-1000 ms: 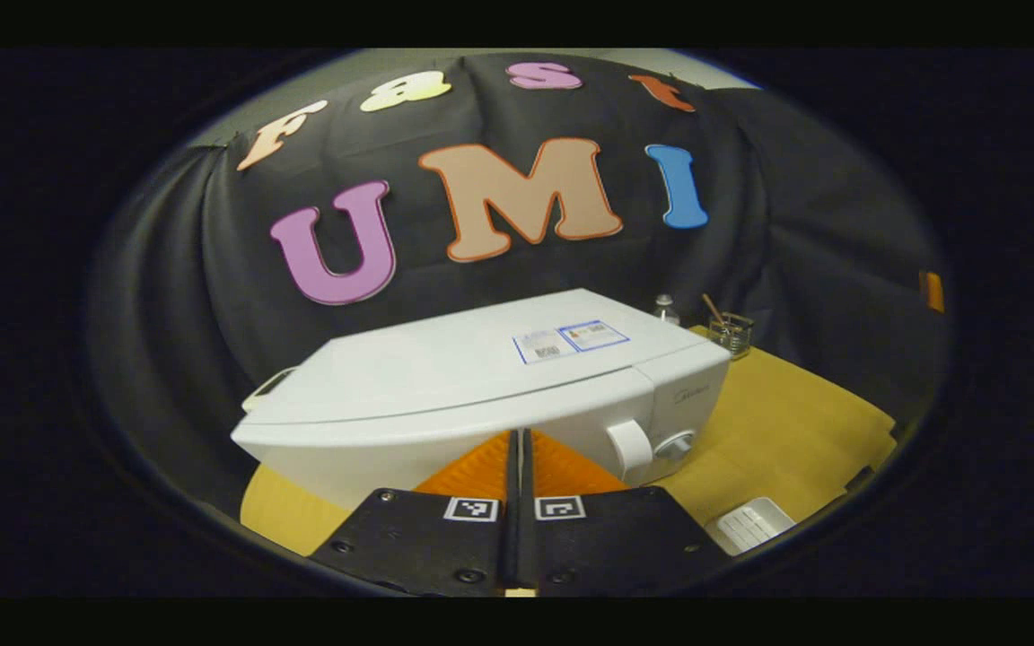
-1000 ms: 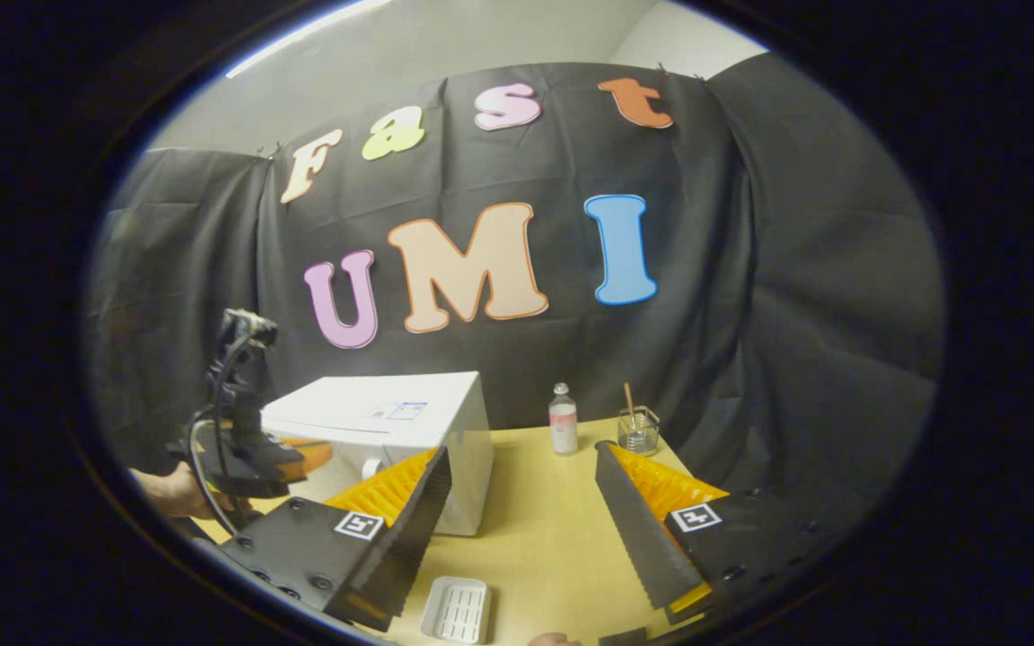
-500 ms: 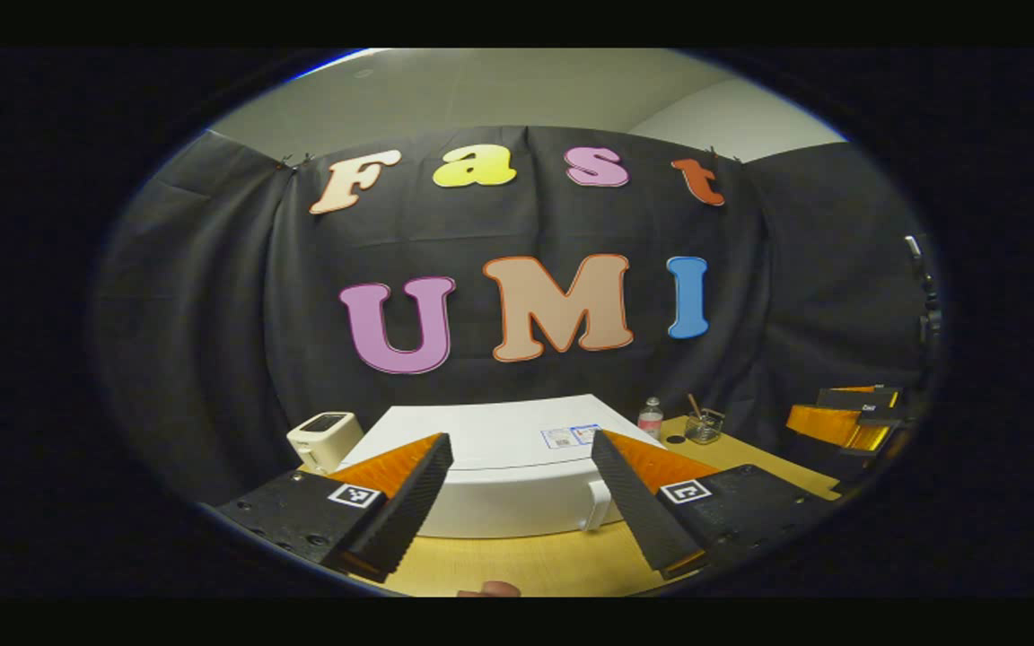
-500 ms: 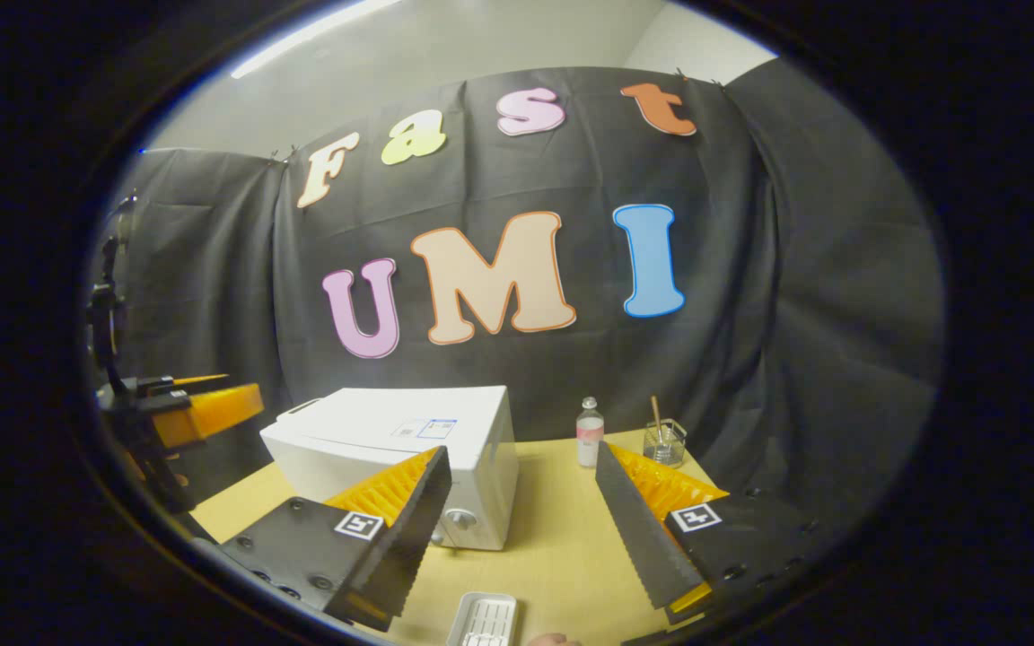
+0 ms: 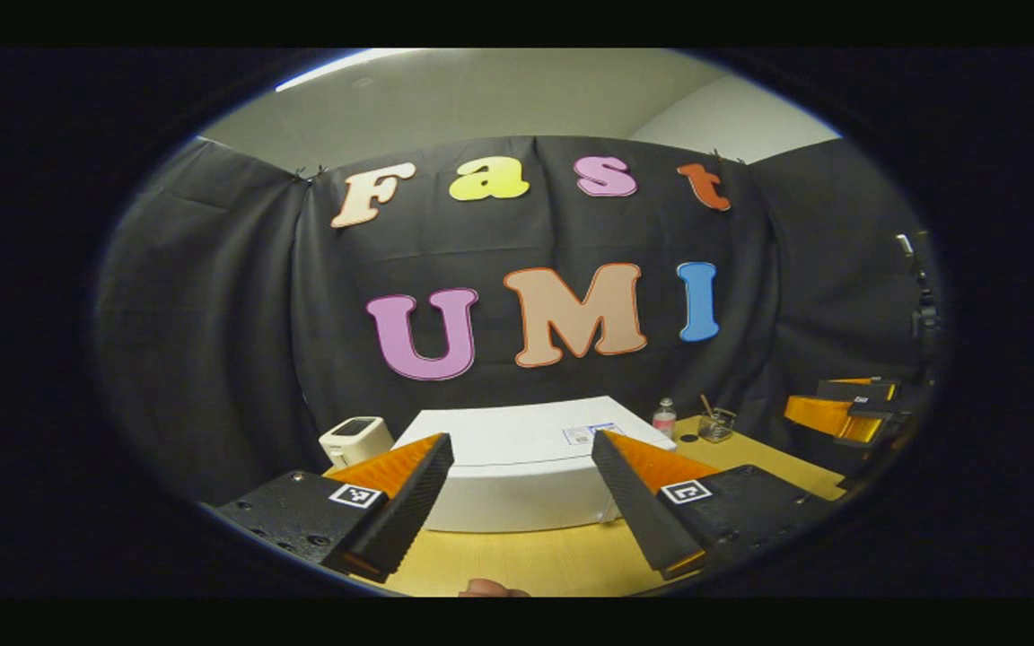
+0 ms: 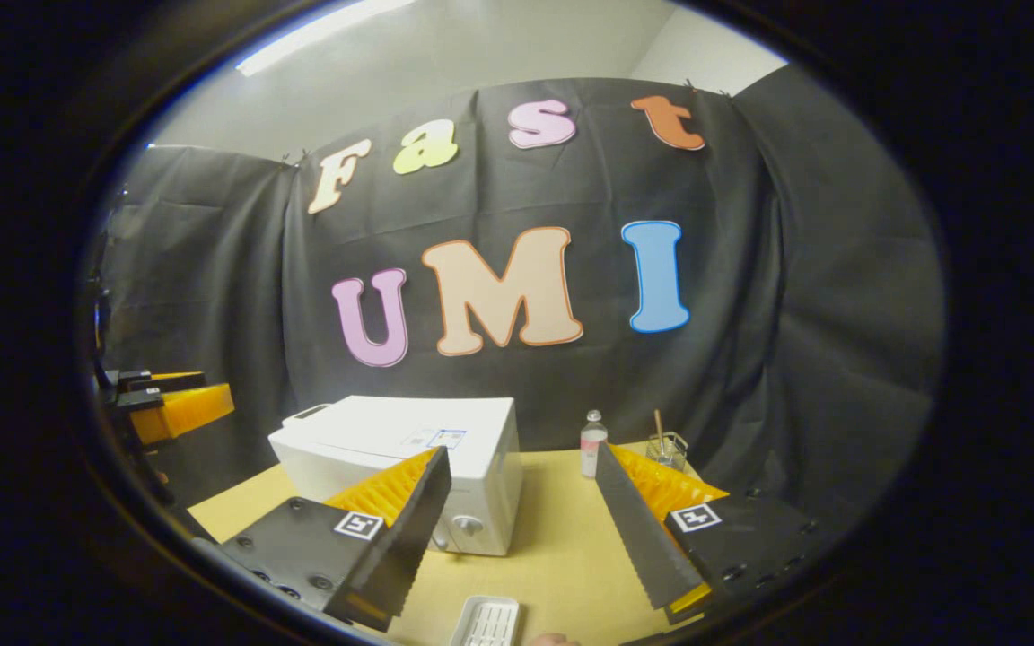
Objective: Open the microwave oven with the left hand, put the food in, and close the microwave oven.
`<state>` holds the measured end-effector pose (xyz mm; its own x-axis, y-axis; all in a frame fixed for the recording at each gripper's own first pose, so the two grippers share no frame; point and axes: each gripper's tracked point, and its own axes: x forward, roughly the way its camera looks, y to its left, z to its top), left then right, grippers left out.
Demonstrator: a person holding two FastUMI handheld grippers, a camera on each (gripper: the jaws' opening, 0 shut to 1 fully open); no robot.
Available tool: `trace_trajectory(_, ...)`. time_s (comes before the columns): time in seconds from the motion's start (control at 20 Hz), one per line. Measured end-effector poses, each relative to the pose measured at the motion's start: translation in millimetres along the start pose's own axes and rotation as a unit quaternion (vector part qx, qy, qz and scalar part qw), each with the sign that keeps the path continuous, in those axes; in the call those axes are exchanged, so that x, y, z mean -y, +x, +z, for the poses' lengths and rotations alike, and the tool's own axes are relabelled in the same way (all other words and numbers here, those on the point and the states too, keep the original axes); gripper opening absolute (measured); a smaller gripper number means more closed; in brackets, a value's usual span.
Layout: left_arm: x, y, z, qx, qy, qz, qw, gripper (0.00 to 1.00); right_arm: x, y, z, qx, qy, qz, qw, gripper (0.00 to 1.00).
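The white microwave stands on the yellow table with its door shut. In the right gripper view the microwave shows its knobs at the front right corner. My left gripper is open, back from the microwave's front, nothing between its fingers. My right gripper is open too, over the table to the right of the microwave. A white ribbed tray lies on the table at the near edge, below the right gripper. Each gripper appears at the side of the other's view: right gripper, left gripper.
A small bottle and a glass holding a stick stand at the table's back right. A small white appliance sits left of the microwave. A fingertip shows at the near table edge. Black cloth closes the back and sides.
My left gripper was shut close against the microwave's front; it has opened and drawn back and up. The right gripper has shifted slightly, staying open. The microwave door stays shut.
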<state>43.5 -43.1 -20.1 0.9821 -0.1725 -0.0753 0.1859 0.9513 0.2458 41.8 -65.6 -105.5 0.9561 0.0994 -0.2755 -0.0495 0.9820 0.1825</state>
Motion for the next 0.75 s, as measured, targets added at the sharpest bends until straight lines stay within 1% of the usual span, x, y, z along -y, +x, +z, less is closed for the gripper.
trace_trajectory(0.1, -1, -1, 3, 0.002, -0.003, 0.001, 1.0, 0.97, -3, -2, 0, 0.001, -0.002, 0.0, 1.0, 0.92)
trace_trajectory(0.5, -7, -6, 4, 0.002, 0.011, 0.002, 1.0, 0.97, -9, -3, 2, 0.003, -0.002, 0.002, 1.0, 0.91)
trace_trajectory(0.75, -8, -6, 6, 0.008, 0.018, 0.003, 1.0, 0.97, -15, -2, 0, -0.001, -0.002, 0.01, 1.0, 0.92)
